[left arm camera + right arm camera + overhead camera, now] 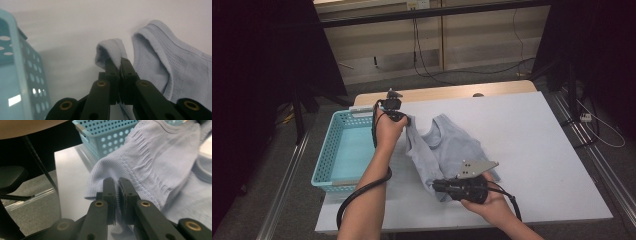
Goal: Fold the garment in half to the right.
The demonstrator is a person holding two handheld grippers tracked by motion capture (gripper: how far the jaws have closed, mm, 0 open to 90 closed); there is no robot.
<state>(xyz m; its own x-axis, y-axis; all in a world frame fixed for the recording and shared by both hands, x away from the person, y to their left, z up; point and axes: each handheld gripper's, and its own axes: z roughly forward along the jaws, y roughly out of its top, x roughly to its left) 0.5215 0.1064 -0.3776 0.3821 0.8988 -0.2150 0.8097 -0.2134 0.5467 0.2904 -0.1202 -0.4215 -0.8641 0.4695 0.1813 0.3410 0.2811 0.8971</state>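
A light blue sleeveless top (447, 150) lies crumpled on the white table (532, 150). My left gripper (406, 120) is shut on one shoulder strap of the top (112, 50) at its far left end, next to the basket. My right gripper (437, 186) is shut on the ribbed hem of the top (140, 167) at the near edge, and the cloth bunches between its jaws. Between the two grippers the left side of the top is lifted and stretched. The top's other strap (160, 45) rests flat on the table.
A teal perforated plastic basket (343, 150) stands at the table's left edge and holds nothing. The basket wall (22, 75) is close to my left gripper. The basket (110, 132) also lies beyond the top in the right gripper view. Cables run across the floor behind the table.
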